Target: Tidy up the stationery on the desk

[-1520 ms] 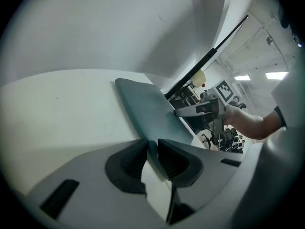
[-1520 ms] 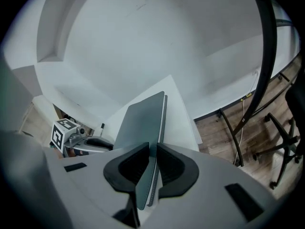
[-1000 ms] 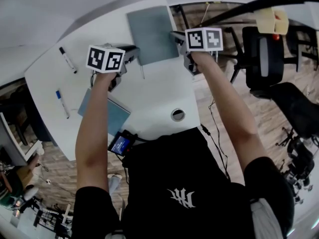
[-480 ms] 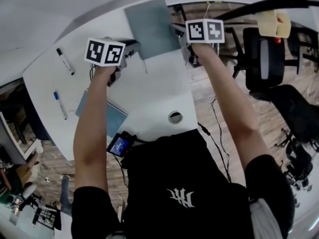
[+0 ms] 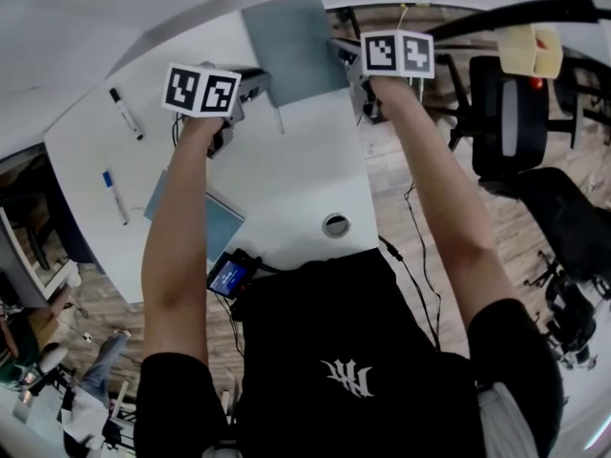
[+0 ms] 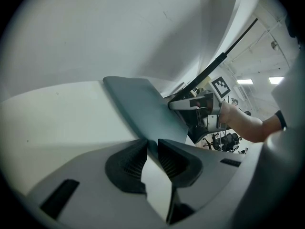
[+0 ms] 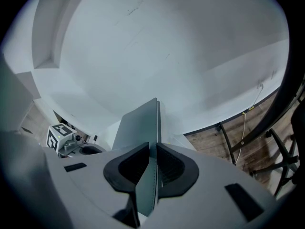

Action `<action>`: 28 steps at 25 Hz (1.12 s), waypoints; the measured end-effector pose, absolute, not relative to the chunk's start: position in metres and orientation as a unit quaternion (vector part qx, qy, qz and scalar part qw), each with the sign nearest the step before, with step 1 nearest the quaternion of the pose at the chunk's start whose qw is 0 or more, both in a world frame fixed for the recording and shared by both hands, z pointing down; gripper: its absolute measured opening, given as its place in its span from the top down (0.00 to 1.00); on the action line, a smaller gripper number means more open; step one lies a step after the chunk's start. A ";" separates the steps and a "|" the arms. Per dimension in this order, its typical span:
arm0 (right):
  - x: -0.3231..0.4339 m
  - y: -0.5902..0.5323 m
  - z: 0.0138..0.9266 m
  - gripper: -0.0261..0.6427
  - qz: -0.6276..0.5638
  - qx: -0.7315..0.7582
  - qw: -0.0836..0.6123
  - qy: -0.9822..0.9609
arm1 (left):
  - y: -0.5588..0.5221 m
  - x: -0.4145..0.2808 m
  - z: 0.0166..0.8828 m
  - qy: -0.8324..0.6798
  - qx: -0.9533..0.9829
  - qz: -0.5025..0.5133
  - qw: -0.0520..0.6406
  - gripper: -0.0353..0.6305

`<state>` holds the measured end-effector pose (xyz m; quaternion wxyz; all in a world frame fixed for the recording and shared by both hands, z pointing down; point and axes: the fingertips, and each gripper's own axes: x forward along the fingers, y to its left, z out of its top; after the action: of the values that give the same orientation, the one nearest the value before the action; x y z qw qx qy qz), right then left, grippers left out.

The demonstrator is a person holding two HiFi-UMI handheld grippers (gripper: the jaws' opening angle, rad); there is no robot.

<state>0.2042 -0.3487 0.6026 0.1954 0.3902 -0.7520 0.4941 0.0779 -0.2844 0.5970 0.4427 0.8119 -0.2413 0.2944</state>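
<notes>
At the desk's far end, both tools are clamped on one grey-green notebook [image 5: 291, 46]. The left gripper [image 5: 254, 88] pinches its near-left corner and the right gripper [image 5: 342, 55] pinches its right edge. The left gripper view suggests the book is tilted up off the desk [image 5: 296, 170].

Risks, as I judge them:
- Both holds sit on thin edges. If my hands drift apart or twist unevenly, the cover may bend or slip from one set of pads.
- Held by one cover only, the book could flop open.
- My left forearm crosses above the second notebook [image 5: 221, 221], so a low sweep could drag it toward the near edge.

Count:
- Notebooks: two, one held and one flat.
- Markers: two, at the left: black-capped marker [image 5: 127, 114] and blue marker [image 5: 115, 197], well apart.
- Grippers: two.
</notes>
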 end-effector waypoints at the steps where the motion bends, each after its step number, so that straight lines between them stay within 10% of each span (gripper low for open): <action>1: 0.204 -0.349 0.602 0.85 0.493 0.391 0.195 -0.752 | -0.285 0.078 0.597 -0.242 0.812 0.294 0.442 0.83; 28: 0.124 -0.267 0.402 0.88 0.184 0.288 0.092 -0.935 | -0.233 -0.037 0.440 -0.400 0.851 0.194 0.279 0.94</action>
<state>0.1236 -0.2666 0.4017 0.0922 0.2882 -0.9353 0.1836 -0.0368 -0.2330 0.4403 0.2795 0.8511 -0.3998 0.1941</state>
